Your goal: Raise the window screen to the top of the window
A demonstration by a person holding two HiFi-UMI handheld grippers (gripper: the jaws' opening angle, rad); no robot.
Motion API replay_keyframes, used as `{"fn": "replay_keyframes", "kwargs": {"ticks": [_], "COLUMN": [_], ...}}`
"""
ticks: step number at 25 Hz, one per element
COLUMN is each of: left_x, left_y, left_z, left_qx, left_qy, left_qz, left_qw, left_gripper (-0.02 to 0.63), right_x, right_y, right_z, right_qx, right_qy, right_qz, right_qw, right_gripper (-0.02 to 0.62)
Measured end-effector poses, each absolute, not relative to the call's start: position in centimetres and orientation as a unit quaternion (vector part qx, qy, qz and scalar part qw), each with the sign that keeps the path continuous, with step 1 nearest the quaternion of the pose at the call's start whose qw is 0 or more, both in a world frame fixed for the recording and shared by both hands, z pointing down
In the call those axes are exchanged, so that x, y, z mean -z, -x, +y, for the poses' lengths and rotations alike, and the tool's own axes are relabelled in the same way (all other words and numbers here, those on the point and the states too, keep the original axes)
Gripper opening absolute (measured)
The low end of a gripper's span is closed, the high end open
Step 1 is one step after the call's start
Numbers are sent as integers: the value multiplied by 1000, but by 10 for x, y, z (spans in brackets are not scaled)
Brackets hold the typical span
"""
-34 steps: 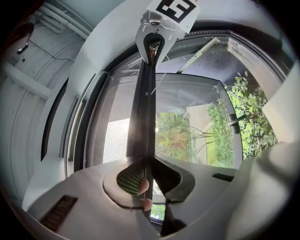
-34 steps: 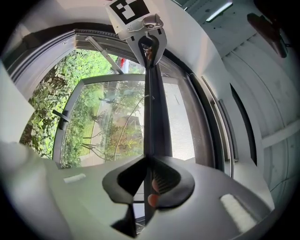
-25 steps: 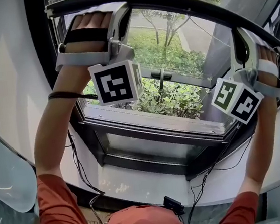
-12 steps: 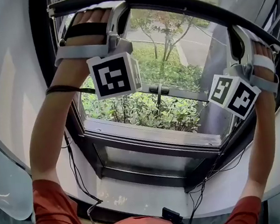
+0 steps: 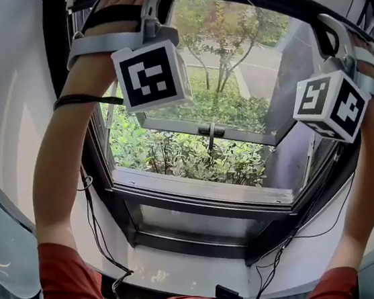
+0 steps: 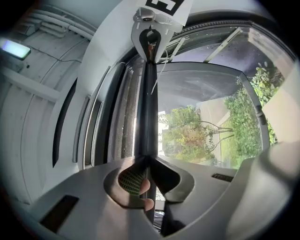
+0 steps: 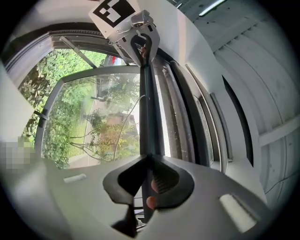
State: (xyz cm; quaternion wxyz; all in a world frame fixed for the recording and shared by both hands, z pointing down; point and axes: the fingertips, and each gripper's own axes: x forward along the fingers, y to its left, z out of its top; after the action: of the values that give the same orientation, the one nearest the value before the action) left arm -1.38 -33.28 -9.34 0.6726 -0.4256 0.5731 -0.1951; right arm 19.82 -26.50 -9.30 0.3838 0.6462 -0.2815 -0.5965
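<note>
Fingers [image 6: 89, 180] of the left gripper [image 6: 149, 158] and the right gripper [image 7: 149, 157] have just been closing and now pinch the screen bar [image 6: 147, 108] at its left and right ends. The bar sits high, far above the sill [image 5: 198, 188]. Lifting both ends level should prevent jamming. Count: two grippers, one bar, one sill.

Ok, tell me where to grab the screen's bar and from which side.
Grip the dark bar near each end, from the room side, jaws across its thin edge: it is long and slim, so two spaced holds should keep it level.
</note>
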Motion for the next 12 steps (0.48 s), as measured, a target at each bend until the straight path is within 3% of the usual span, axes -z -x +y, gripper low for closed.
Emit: {"fn": "replay_keyframes", "kwargs": {"ticks": [12], "left_x": [159], "left_y": [10], "left_z": [-336], "left_qx": [184], "left_qy": [407], "left_qz": [581], "left_qw": [681], "left_gripper": [37], "right_x": [162], "right_y": [-198], "right_z": [-268], "right_qx": [612], "right_qy": [-659], "right_qz": [-234], "right_qw": [369], "right_gripper": [40]}}
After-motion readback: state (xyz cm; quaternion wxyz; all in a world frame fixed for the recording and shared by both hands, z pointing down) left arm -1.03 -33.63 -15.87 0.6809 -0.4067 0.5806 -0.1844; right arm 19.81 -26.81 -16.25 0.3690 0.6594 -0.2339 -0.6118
